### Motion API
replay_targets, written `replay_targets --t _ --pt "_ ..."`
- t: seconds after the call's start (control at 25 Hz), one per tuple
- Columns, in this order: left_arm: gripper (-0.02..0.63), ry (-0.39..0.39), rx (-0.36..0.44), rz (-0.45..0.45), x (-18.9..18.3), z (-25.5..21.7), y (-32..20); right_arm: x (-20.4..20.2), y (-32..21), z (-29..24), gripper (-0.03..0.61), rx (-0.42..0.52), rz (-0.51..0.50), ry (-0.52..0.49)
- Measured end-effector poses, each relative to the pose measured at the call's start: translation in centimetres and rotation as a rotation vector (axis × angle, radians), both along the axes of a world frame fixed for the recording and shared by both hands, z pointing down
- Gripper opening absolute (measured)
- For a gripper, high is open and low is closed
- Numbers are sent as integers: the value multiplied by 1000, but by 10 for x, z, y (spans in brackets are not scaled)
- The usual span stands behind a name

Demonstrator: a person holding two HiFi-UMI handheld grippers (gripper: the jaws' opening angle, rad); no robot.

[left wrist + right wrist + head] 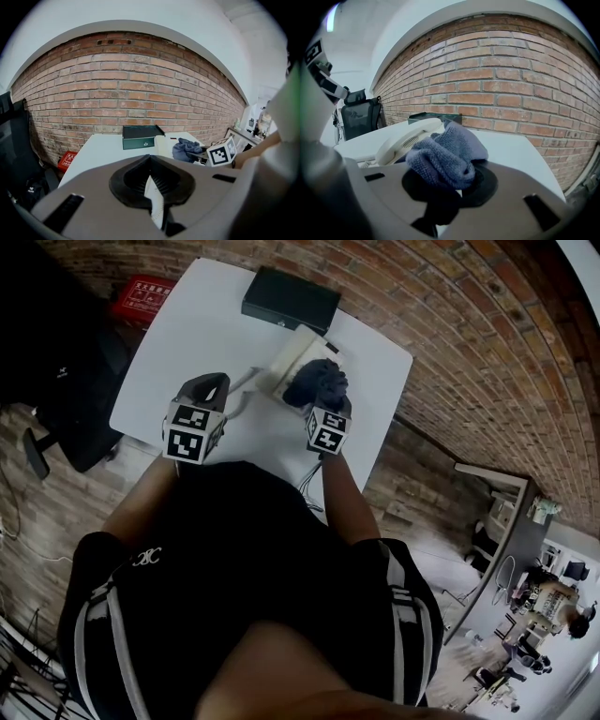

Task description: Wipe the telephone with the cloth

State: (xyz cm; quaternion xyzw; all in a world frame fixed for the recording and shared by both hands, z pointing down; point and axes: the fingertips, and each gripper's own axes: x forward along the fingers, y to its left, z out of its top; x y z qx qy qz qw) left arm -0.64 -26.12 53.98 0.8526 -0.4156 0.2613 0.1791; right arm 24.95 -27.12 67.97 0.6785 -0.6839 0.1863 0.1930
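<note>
The right gripper fingers clench a blue-grey knitted cloth.
The cloth touches the smooth cream plastic telephone on the white table, just ahead of these fingers; the left gripper fingers are closed on nothing.

The shirt is black (white-striped sides)

The bunched blue-grey cloth rests against the cream telephone handset on the white table.

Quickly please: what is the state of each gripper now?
Left gripper: closed, nothing visibly held.
Right gripper: closed on the cloth.
</note>
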Motion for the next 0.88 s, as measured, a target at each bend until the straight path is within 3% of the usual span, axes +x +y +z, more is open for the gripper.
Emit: replay_targets --t 0.88 --pt "-6 9 -11 9 3 5 8 -33 40 12 63 -53 -127 23"
